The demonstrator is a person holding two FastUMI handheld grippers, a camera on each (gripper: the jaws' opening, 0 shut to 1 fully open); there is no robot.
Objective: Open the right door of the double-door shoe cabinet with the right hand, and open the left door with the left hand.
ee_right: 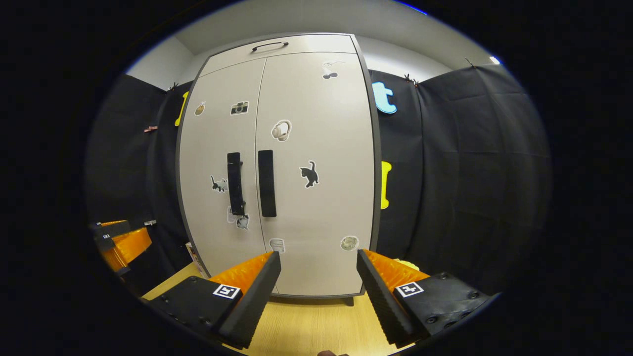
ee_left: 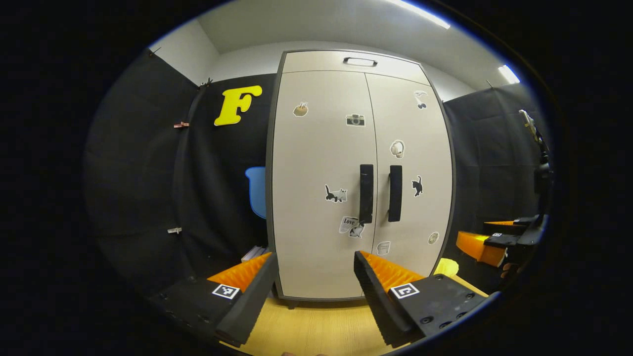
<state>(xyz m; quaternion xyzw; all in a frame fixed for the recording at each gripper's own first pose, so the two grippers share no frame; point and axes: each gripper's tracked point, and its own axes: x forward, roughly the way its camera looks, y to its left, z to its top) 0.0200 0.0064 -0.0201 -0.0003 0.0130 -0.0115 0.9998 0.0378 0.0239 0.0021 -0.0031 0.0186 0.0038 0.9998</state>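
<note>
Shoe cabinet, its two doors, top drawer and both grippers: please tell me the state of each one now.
Left door: closed, handle untouched.
Right door: closed, handle untouched.
Top drawer: closed.
Left gripper: open, holds nothing, apart from the shoe cabinet.
Right gripper: open, holds nothing, apart from the cabinet.

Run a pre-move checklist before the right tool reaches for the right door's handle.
1. Both doors shut: ok; right door and left door sit flush.
2. Right handle unobstructed: ok.
3. Left handle unobstructed: ok.
4. Right tool open: ok, fingers wide apart, holding nothing.
5. Left tool open: ok, holding nothing.
6. Right tool lined up with its handle: not ok; handle sits left of the gap between the fingers.
</note>
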